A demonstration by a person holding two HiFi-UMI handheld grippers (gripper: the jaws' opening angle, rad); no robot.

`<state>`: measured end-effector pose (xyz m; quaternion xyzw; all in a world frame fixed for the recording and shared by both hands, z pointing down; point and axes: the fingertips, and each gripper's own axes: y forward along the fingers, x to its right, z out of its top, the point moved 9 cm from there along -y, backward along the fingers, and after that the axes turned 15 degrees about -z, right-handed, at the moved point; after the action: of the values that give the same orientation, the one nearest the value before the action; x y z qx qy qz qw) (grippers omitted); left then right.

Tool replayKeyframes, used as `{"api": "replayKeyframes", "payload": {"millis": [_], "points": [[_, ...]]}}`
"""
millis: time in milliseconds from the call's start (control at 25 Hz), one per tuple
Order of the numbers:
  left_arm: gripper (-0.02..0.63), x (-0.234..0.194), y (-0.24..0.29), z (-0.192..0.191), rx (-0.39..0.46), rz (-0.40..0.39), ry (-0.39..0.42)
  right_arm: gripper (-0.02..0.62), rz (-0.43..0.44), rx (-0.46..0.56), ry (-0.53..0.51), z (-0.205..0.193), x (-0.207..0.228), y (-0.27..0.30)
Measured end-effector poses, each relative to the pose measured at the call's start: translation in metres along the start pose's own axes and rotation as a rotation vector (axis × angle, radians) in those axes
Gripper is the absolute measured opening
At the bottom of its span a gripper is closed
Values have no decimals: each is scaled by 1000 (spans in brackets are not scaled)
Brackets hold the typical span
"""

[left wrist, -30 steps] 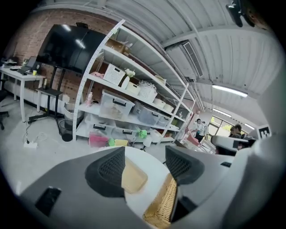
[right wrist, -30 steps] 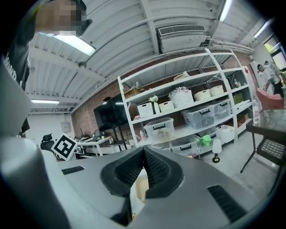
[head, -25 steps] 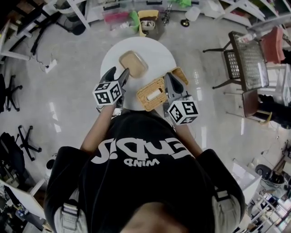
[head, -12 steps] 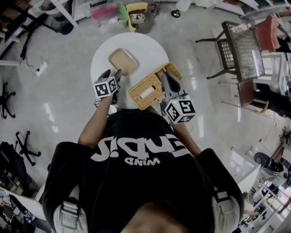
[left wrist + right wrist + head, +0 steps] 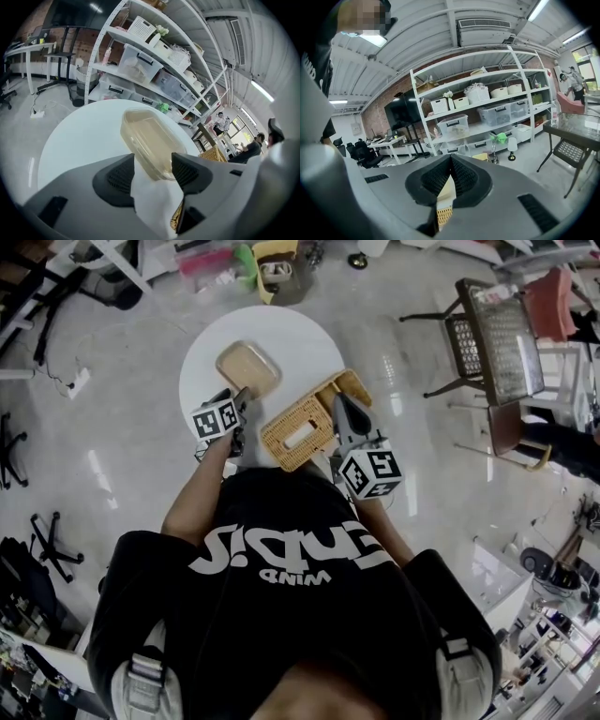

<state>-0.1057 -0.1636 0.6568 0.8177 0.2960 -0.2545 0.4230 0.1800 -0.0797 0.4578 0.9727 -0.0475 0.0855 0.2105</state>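
Room: workshop with a polished grey floor, white shelves [image 5: 154, 70] of bins beyond, and a metal chair [image 5: 492, 343] off to the right.
Tabletop [image 5: 309, 338]: round and white, with tray and basket near each other.
Tray [image 5: 247, 367]: shallow, tan, clear-walled. It lies flat just ahead of my left tongs.
Basket [image 5: 281, 432]: oblong wicker at the near right edge, one end past the rim. I cannot tell whether it rests there or is lifted.
Left tongs [image 5: 152, 165]: part-way apart. A tissue [image 5: 157, 201] fills the gap and meets both pads, so I judge it pinched.
Right tongs [image 5: 450, 164]: closed to a slit on the basket's rim, with wicker showing just below.
Tissue, whereabouts: between the left pads, over the tray's near end, with a basket corner beneath.
Handling, my judgement: clamp the basket firmly with the right. Move the left slowly and straight so the thin sheet neither tears nor slips, and lift it clear of the tray's rim.
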Motion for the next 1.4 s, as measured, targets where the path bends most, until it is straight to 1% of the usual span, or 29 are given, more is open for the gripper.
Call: {"api": "replayKeyframes", "payload": {"millis": [200, 360, 400, 680, 960, 1040, 1240, 1400], "points": [[233, -2, 6, 1, 11, -44, -71, -2, 2, -12, 2, 0, 2, 6], [199, -2, 8, 3, -3, -63, -75, -2, 6, -20, 8, -3, 1, 11], [190, -2, 8, 4, -4, -61, -71, -2, 7, -21, 9, -3, 1, 12], [181, 4, 0, 4, -19, -22, -36, -2, 18, -19, 13, -6, 4, 10], [162, 9, -18, 4, -13, 9, -12, -2, 35, -9, 13, -7, 0, 8], [155, 8, -22, 2, -17, 21, -13, -2, 43, -5, 11, -7, -2, 7], [141, 3, -32, -3, -23, 39, -50, -2, 55, -4, 6, -11, -7, 3], [124, 6, -40, -2, -10, 53, -17, -2, 62, -1, -1, -11, -9, 0]]}}
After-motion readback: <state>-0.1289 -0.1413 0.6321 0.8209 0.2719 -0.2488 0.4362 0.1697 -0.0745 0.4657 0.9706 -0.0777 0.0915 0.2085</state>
